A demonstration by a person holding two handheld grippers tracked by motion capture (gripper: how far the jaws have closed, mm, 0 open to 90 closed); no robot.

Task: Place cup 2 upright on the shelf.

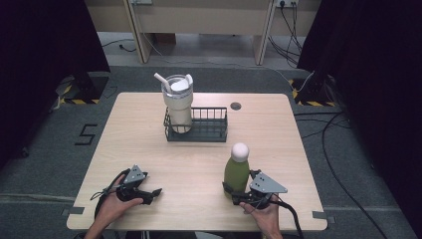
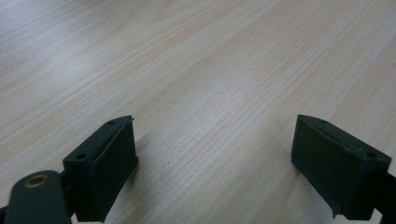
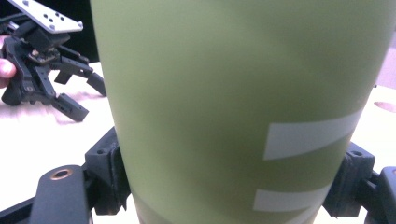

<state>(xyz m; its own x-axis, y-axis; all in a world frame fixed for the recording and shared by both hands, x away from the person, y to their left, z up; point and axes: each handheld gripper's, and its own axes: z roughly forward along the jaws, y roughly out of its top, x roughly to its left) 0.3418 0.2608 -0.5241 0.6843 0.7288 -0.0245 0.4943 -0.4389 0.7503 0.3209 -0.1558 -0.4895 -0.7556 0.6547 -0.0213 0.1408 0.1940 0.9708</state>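
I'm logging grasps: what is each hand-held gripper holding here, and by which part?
The right hand-held gripper clamps the olive-green, white-capped bottle by its lower body. The left hand-held gripper is open, holding nothing.

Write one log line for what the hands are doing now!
right gripper: shut on green bottle | left gripper: open, nothing between | bottle: upright on table

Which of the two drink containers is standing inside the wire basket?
The cream tumbler with straw, upright in the dark wire basket. The green bottle with white cap stands on the bare table, clamped in the right gripper.
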